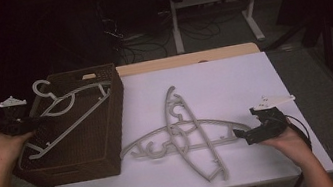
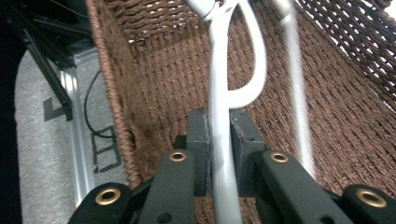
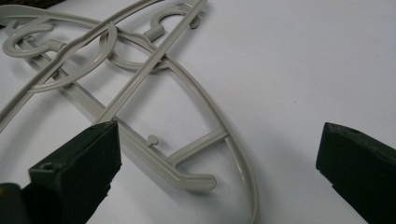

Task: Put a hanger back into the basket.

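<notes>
Left gripper (image 2: 219, 154) clamps a grey hanger (image 1: 69, 116) over the wicker basket (image 1: 112, 147), its hook cut off. Right gripper (image 3: 219, 158) gapes above crossed hangers (image 1: 187, 138) on the white table (image 1: 252, 75); dark room.

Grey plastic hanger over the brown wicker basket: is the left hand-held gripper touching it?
Touching. The left gripper view shows both pads pressed against the grey plastic hanger.

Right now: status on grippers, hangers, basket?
Left gripper shut on hanger over wicker basket. Right gripper open beside two crossed hangers on table. Nothing in the way.
</notes>
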Demonstrator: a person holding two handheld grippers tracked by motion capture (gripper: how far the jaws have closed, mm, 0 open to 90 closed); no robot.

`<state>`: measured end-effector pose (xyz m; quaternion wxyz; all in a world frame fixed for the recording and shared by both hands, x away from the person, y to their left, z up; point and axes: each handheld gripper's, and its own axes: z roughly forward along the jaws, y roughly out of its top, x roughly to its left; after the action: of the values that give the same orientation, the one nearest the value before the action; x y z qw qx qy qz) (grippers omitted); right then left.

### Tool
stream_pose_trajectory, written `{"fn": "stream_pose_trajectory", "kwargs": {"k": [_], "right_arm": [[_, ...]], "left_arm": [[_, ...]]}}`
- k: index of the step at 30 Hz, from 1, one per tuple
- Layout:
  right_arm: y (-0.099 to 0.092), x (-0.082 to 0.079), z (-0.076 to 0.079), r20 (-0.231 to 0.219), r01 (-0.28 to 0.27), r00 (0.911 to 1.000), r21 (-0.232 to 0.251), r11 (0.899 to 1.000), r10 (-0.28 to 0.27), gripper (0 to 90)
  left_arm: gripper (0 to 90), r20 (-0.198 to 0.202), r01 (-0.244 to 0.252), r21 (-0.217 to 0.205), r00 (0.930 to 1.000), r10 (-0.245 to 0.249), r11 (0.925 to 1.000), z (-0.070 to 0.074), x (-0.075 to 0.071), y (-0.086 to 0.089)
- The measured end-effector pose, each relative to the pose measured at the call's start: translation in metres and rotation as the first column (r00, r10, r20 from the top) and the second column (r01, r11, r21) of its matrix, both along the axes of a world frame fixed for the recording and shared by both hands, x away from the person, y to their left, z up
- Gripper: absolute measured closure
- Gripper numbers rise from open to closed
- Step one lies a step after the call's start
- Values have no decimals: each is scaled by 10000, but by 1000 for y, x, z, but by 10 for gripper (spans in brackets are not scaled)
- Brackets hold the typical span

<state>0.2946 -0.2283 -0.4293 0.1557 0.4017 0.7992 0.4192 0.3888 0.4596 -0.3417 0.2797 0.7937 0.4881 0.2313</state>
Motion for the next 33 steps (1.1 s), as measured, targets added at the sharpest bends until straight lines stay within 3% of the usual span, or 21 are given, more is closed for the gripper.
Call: {"fn": "stream_pose_trajectory", "kwargs": {"k": [4,8,16,21,24,33], "right_arm": [[0,0,0,10,-5,10000,-2,10000,5,0],[0,0,0,1,-24,10000,-8,10000,24,0],[1,0,0,-9,-33,10000,-20,10000,33,0],[1,0,0,-2,-49,10000,-11,10000,49,0],[1,0,0,-11,-64,10000,-17,10000,64,0],[1,-1,1,-47,-164,9999,-77,9998,163,0]], "left_arm": [[767,156,-87,-195,9998,91,9998,-2,1,0],[571,253,-219,-511,9994,232,9985,2,1,2],[415,312,428,-1592,9988,-383,9863,6,-2,-7],[333,493,1124,-2311,9934,-1037,9664,11,-3,-22],[288,639,1603,-2510,9868,-1489,9546,15,-4,-35],[164,1160,2733,-3296,9616,-2486,9037,26,-8,-78]]}}
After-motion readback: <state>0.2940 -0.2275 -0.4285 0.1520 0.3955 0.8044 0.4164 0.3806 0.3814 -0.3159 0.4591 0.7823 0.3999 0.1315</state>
